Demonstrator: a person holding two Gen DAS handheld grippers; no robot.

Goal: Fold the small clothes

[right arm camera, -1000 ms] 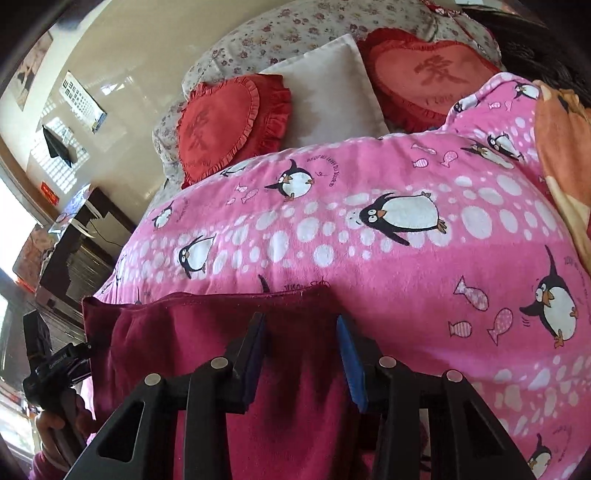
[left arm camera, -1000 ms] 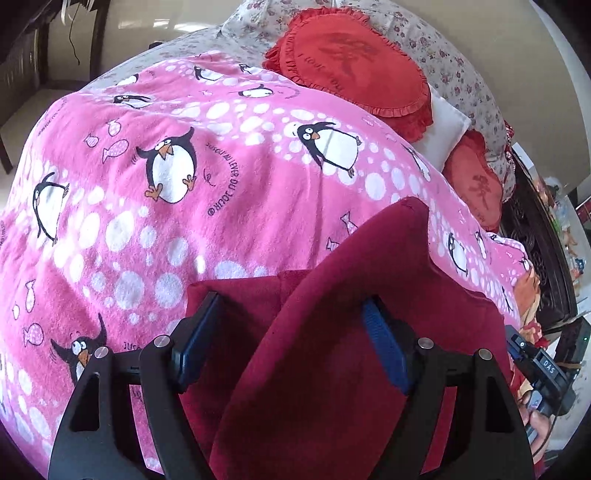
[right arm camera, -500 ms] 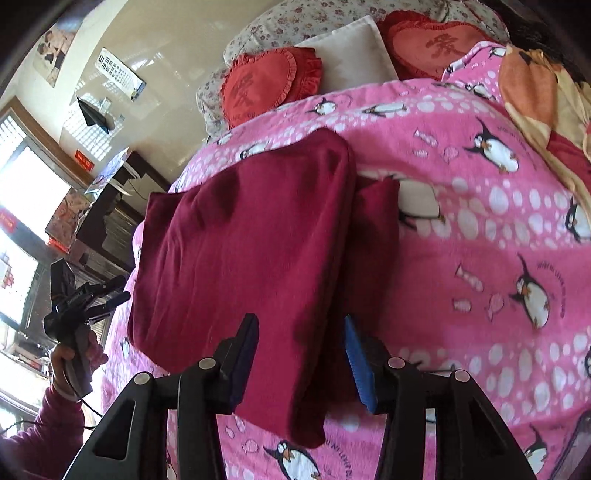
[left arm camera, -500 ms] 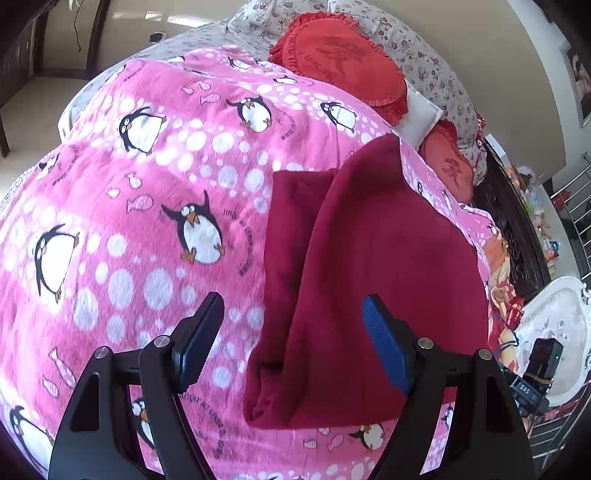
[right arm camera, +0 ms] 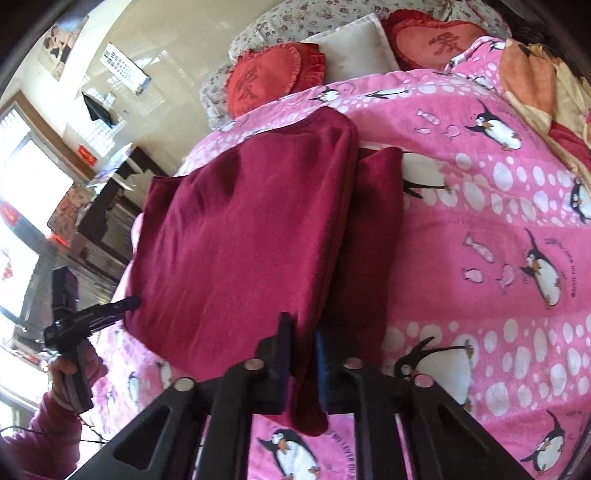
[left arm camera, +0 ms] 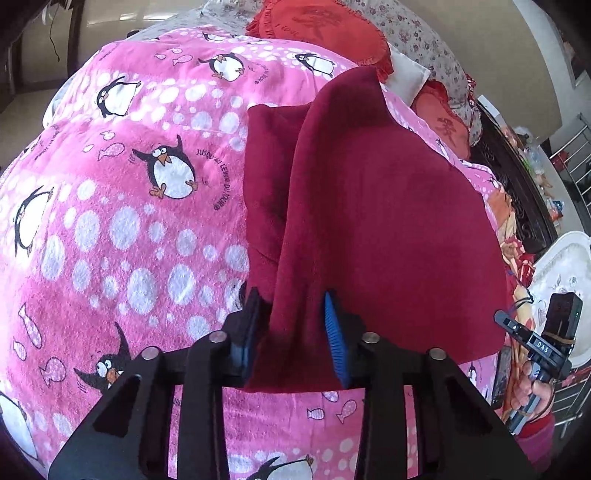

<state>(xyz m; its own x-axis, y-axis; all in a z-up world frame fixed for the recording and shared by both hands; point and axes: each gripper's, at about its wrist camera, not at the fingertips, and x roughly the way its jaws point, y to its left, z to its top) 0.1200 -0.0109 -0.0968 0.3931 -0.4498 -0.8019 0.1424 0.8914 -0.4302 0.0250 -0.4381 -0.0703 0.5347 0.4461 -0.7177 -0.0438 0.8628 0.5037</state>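
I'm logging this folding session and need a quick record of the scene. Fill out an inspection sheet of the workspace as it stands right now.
Surface: pink penguin blanket spread over a bed.
Job's things: maroon garment partly folded, one layer lying over another, its near edges lifted.
Clutter: two red heart cushions and a white pillow at the head of the bed; orange cloth at the blanket's far edge.
Grippers: left claw shut on the garment's near edge; right claw shut on its near edge too.
Cables: one dark cord hanging on the far wall.
Surroundings: dark wooden furniture, bright window.
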